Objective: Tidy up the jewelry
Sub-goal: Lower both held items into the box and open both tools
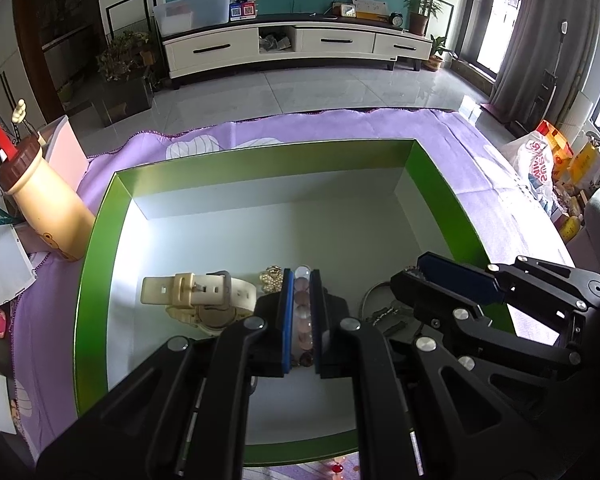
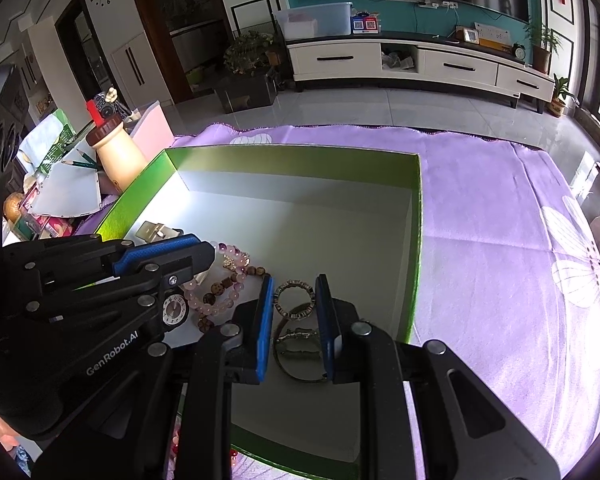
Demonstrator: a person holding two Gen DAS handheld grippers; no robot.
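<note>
A green box (image 1: pixel 100 240) with a white floor stands on the purple cloth. My left gripper (image 1: pixel 302 276) reaches into it, shut on a bracelet of pink and clear beads (image 1: pixel 302 308). A cream watch (image 1: pixel 196 292) and a small gold-and-pearl piece (image 1: pixel 270 278) lie to its left. My right gripper (image 2: pixel 294 280) is shut on a round metal link bracelet (image 2: pixel 294 298) near the box's (image 2: pixel 416 240) right wall. A silver bangle (image 2: pixel 300 354) lies beneath it. The left gripper (image 2: pixel 212 254) shows in the right wrist view over pink and brown beads (image 2: pixel 220 300) and a small dial (image 2: pixel 174 312).
A cream bottle-shaped holder (image 1: pixel 44 200) with pencils and papers stands left of the box. Purple cloth (image 2: pixel 500 240) spreads to the right of the box. Bags (image 1: pixel 540 160) sit off the table's far right edge.
</note>
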